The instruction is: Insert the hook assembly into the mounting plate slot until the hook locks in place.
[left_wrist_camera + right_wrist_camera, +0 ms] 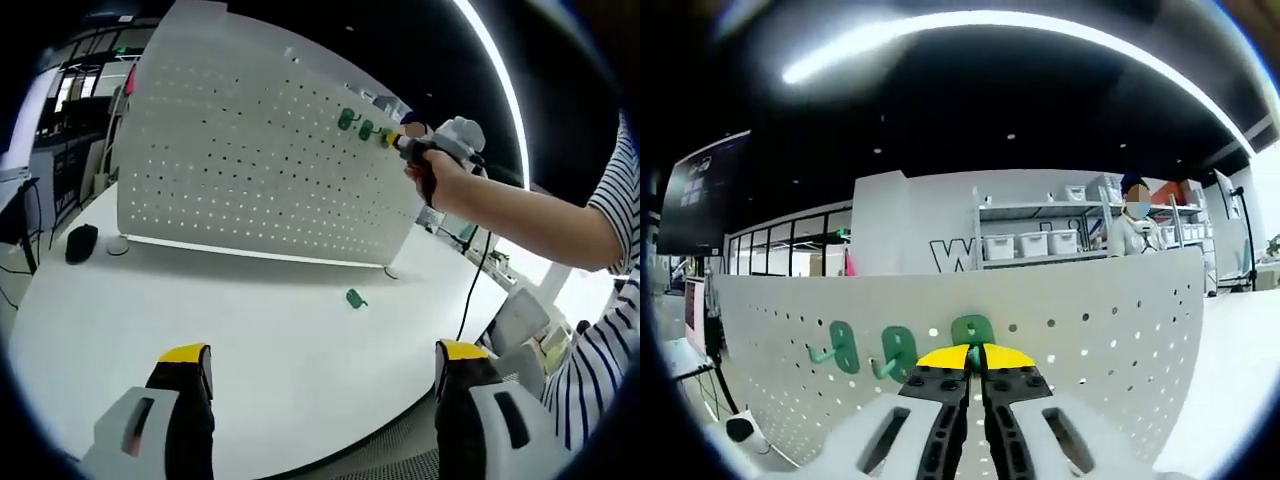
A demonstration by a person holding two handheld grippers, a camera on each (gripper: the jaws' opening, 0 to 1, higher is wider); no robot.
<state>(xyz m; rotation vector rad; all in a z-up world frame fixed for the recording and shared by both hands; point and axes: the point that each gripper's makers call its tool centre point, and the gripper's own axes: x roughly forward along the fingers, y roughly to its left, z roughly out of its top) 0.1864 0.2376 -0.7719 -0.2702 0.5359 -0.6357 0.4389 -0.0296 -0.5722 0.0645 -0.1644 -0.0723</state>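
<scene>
A white perforated mounting plate stands upright on the smooth white table, its face dotted with rows of small round holes. Two green plastic hooks already hang on it side by side. My right gripper is pinched narrow on a third green hook, its yellow-tipped black jaws nearly closed, pressing the hook's rounded back plate against the board near the top edge. A spare green hook lies loose on the table in front of the plate. A dark mouse-like object sits near the plate's left end. My left gripper hangs wide apart over the table, holding nothing. In the right gripper view, shelving with white bins and a person stand behind the plate.
</scene>
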